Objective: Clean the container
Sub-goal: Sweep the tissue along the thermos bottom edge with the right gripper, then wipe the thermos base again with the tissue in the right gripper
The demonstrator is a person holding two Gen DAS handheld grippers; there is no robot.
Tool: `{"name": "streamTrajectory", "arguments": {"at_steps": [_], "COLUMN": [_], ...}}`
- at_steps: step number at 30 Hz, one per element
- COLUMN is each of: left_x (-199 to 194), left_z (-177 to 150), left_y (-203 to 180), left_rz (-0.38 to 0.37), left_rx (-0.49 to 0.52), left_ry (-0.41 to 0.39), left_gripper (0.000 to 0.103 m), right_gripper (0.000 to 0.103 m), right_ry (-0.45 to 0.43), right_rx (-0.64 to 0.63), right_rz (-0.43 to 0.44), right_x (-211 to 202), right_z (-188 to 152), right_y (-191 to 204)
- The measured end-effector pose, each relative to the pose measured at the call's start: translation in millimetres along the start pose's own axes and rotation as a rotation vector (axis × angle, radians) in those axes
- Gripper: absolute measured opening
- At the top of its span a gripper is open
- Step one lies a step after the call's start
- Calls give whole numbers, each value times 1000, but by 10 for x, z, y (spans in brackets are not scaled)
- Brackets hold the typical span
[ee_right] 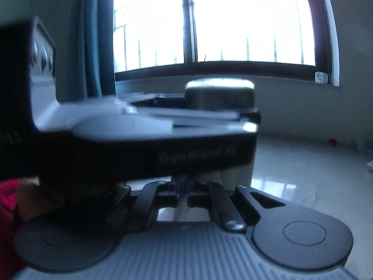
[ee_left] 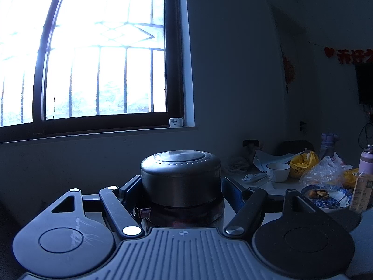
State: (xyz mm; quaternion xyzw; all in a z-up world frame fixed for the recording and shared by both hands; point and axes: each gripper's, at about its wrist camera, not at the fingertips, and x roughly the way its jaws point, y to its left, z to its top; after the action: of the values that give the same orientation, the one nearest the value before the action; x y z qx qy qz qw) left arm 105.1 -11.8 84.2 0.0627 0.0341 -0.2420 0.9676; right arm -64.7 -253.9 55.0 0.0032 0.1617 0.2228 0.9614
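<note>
Apparently rigid and fairly heavy, the dark metal cylindrical container with a shiny round lid [ee_left: 180, 179] looked smooth and likely slippery, so its straight side wall below the lid seemed the surest place to hold. It stood upright between the fingers of the left gripper [ee_left: 181, 193], which were clenched against its sides, held level before the barred window [ee_left: 93, 53], with the cluttered table [ee_left: 275, 189] off to its right. The right gripper [ee_right: 184, 198] pointed at the container from just beside the left one, its jaws nearly together, apparently grasping nothing.
</note>
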Motion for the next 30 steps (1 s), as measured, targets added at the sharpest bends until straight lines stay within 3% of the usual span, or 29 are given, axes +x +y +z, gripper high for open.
{"name": "streamTrajectory", "arguments": {"at_steps": [20, 30], "left_x": [-12, 2], "left_z": [-10, -10], "left_y": [16, 37], "left_rz": [2, 2], "left_rx": [3, 3], "left_ry": [-1, 0], "left_gripper": [75, 75], "right_gripper": [4, 4], "right_ry": [272, 220], "right_rx": [23, 20], "right_rz": [-16, -37], "right_x": [501, 358], "right_z": [-708, -547], "right_y": [-24, -62]}}
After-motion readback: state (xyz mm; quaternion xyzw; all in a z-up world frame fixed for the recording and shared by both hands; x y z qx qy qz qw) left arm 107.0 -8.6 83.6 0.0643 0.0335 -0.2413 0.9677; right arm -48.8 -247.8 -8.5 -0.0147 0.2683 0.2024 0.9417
